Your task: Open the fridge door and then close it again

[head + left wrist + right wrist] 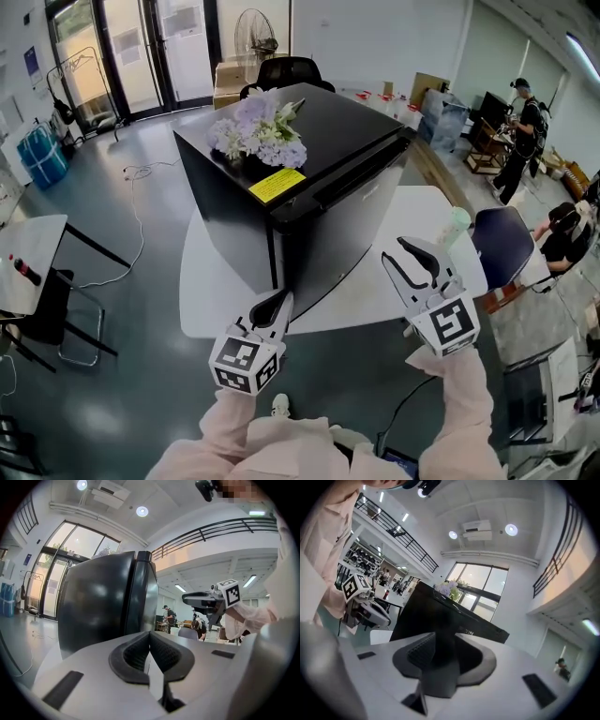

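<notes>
left gripper (279, 302) closest, just in front of fridge (319, 150), jaws pinched together, empty. right gripper (398, 253) near fridge front, jaws apart, empty. fridge sits on white table (211, 281), door (342, 234) closed. door hard, likely heavy (flowers (258, 131) on top may wobble); grab groove (361, 185) along top edge.

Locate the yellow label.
Head view, centre: the yellow label lies on top of the black fridge, near its front edge, just in front of the pale flowers.
</notes>
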A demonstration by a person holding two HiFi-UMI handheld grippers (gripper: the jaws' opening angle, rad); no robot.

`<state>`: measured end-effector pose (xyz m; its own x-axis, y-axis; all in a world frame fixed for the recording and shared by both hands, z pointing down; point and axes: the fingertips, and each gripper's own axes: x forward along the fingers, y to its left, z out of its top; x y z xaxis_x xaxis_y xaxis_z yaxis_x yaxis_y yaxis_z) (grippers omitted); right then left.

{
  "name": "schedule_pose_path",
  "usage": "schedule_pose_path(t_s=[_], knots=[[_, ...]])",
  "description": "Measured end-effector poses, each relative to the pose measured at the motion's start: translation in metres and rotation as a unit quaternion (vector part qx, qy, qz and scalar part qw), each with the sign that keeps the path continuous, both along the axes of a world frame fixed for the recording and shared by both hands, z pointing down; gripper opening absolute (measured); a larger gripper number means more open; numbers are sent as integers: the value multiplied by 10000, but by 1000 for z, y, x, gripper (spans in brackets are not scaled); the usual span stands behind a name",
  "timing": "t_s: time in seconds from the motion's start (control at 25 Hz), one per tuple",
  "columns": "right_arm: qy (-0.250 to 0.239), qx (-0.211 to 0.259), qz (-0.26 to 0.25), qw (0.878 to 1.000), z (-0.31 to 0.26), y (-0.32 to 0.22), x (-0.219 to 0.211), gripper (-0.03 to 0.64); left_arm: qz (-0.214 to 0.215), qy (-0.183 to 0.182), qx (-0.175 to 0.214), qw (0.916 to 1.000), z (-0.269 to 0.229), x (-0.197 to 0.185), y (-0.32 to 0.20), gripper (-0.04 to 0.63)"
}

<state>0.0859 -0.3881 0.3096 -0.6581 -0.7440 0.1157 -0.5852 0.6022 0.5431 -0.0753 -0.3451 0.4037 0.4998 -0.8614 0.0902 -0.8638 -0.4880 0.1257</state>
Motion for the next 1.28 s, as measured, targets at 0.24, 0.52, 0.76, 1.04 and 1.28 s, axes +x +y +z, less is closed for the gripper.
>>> schedule_pose_path(t_s=[0.24, 0.52, 0.76, 1.04, 1.28], knots=[[-870, -798, 393, 9922, 32, 23, 6, 98, -30, 13, -23, 10000, 3, 7, 6, 11], [-1981, -1456, 571, 9676, 51, 50, 7, 43, -80, 103, 6, 9999, 4, 14, 10, 11], [-2629, -2008, 675, 9413, 70, 62, 16, 11, -78, 131, -3, 9999, 6, 23, 16, 11], [-2563, -2140, 885, 9384, 97, 64, 22, 9, -86, 123, -77, 9999, 11, 27, 26, 11], [-2561, -2179, 841, 9380, 101, 62, 16, 8, -146, 158, -69, 9997, 11, 27, 29, 11]])
